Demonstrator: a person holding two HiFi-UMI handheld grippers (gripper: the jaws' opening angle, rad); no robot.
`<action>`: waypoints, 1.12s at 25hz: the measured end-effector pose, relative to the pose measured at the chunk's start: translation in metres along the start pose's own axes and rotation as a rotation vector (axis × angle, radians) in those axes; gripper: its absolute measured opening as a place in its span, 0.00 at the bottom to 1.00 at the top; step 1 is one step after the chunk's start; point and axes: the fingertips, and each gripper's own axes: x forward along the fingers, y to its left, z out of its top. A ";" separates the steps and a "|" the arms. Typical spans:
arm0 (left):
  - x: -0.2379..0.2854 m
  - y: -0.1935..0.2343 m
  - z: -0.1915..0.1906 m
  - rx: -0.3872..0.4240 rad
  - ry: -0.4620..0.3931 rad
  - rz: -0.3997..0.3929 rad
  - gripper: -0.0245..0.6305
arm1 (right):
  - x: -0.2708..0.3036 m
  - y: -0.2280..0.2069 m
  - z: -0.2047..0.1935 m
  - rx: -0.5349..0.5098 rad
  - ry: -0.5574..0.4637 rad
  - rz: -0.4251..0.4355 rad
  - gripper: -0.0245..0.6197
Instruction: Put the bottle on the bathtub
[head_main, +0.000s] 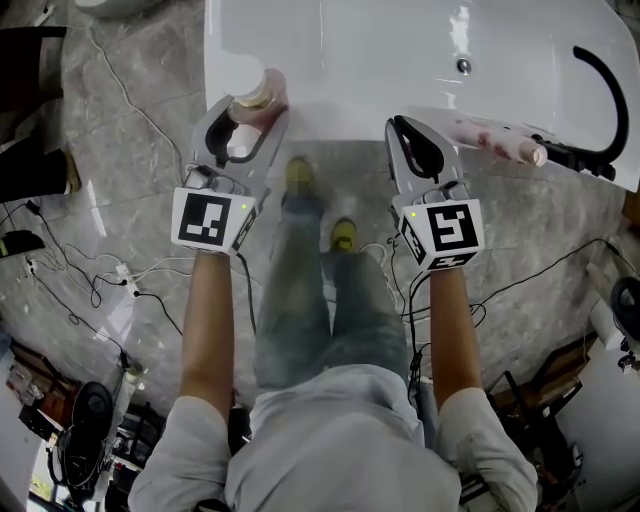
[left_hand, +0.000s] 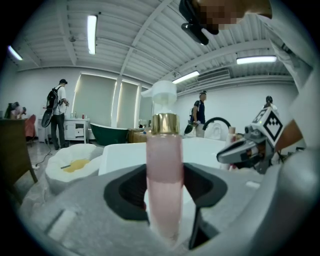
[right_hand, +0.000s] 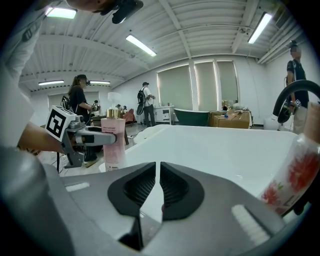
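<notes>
Left gripper (head_main: 250, 112) fingers (left_hand: 125, 192) tight around pink bottle (left_hand: 162, 170), label print illegible; right gripper (right_hand: 159, 182) fingers (right_hand: 141, 186) nearly touching.

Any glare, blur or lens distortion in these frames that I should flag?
Head view: the white bathtub is nearly blown out, with glare near its drain; the person's legs look soft. Left gripper view: fisheye curves the ceiling, the corners are black, and the close pink bottle is slightly blurred. Right gripper view: same fisheye and dark corners; the strip lights flare white.
</notes>
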 end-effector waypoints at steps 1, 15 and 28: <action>-0.001 0.001 -0.001 -0.005 -0.006 0.004 0.37 | 0.000 0.001 -0.002 -0.001 0.001 0.001 0.08; -0.023 -0.005 -0.011 0.029 0.024 -0.002 0.37 | -0.008 0.021 -0.004 -0.005 0.012 0.012 0.08; -0.037 -0.021 -0.016 0.066 0.049 -0.019 0.37 | -0.026 0.037 -0.008 -0.014 0.024 0.018 0.08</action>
